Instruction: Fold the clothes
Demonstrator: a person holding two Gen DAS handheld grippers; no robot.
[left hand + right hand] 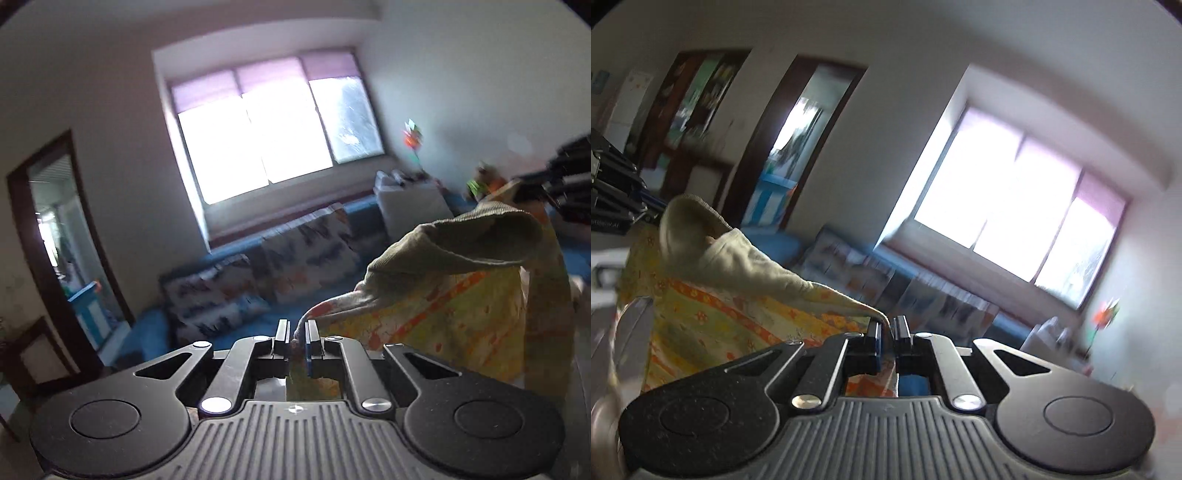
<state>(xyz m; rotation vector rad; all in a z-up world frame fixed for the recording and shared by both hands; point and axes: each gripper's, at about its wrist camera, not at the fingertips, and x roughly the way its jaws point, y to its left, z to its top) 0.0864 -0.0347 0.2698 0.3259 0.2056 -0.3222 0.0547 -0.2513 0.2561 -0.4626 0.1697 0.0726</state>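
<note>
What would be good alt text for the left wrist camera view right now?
The left gripper is shut on a corner of a yellow and orange patterned garment with an olive ribbed collar, held up in the air; the right gripper holds its far side at the right edge. Behind are a bright three-pane window and patterned cushions on a blue couch.

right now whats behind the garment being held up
Behind the garment, pinched by the left tool and right tool, a blue sofa with patterned cushions runs under the window. The cloth hides whatever lies directly behind it.
</note>
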